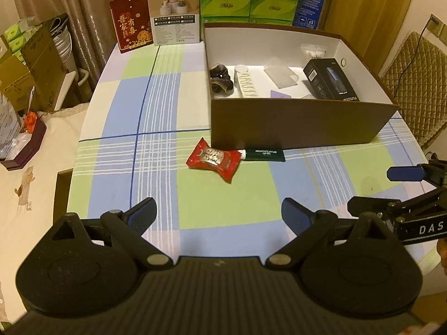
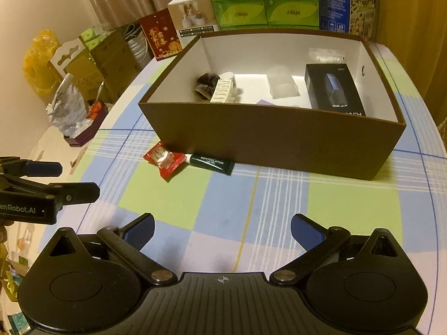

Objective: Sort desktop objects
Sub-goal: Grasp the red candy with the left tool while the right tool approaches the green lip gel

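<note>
Several things already lie in the brown box (image 1: 293, 128), but the red candy packet (image 1: 213, 159) and green lip-gel tube (image 1: 264, 155) wait ahead of the empty, wide-open left gripper (image 1: 219, 212) and right gripper (image 2: 222, 230).

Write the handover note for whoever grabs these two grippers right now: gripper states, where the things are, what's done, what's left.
Left gripper: open, empty, hovering over the checked tablecloth, facing the loose items.
Right gripper: open, empty, beside the left one, facing the box.
Brown box: already holds a dark scrunchie, a white tube, a black carton and some clear packets.
Still on the table, against the box's near wall: red candy packet and dark green lip gel tube, touching end to end.
Left to do: probably put those two into the box; the left gripper looks nearer to both.
</note>
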A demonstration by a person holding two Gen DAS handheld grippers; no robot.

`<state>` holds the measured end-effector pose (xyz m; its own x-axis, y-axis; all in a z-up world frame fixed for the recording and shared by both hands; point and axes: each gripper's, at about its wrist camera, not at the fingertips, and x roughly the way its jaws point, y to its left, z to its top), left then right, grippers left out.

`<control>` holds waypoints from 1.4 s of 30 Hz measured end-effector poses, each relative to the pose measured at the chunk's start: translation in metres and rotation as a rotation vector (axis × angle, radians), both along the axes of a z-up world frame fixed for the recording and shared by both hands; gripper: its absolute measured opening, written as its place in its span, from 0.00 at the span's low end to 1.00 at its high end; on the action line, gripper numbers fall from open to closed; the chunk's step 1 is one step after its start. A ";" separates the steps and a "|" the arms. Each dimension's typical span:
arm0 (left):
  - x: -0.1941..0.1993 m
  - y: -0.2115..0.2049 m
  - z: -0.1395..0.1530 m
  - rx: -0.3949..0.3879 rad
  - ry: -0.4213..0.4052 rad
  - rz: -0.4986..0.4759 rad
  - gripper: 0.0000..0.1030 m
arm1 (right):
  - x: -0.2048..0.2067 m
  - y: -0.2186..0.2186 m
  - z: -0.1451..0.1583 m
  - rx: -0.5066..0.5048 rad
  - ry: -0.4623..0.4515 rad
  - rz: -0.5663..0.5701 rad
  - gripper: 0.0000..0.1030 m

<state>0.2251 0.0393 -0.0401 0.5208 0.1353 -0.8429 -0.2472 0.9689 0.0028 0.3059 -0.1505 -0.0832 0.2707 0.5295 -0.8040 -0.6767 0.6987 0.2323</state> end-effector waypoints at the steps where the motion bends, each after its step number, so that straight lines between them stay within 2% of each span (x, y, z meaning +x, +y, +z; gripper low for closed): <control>1: 0.000 0.001 -0.001 0.001 0.002 0.001 0.91 | 0.001 0.001 -0.002 -0.002 0.003 -0.003 0.98; 14: 0.018 0.014 -0.021 0.008 0.024 -0.012 0.91 | 0.022 0.014 -0.023 0.003 0.029 -0.047 0.98; 26: 0.041 0.026 -0.059 0.028 0.012 -0.115 0.88 | 0.035 0.036 -0.050 0.044 0.004 -0.042 0.98; 28: 0.047 0.029 -0.066 0.026 0.016 -0.131 0.87 | 0.037 0.040 -0.054 0.036 -0.011 -0.041 0.90; 29: 0.050 0.031 -0.070 0.027 0.018 -0.140 0.87 | 0.039 0.042 -0.056 0.032 -0.011 -0.039 0.83; 34: 0.065 0.038 -0.088 0.027 0.048 -0.175 0.85 | 0.052 0.049 -0.068 0.024 0.004 -0.066 0.78; 37: 0.074 0.041 -0.094 0.029 0.059 -0.193 0.85 | 0.057 0.057 -0.073 0.006 -0.004 -0.063 0.71; 42: 0.089 0.043 -0.102 0.042 0.064 -0.236 0.78 | 0.064 0.065 -0.079 -0.011 0.000 -0.072 0.68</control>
<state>0.3141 0.0825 -0.1422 0.4880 0.0518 -0.8713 -0.0122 0.9985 0.0525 0.3700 -0.0854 -0.1617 0.3080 0.4999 -0.8095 -0.6243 0.7482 0.2245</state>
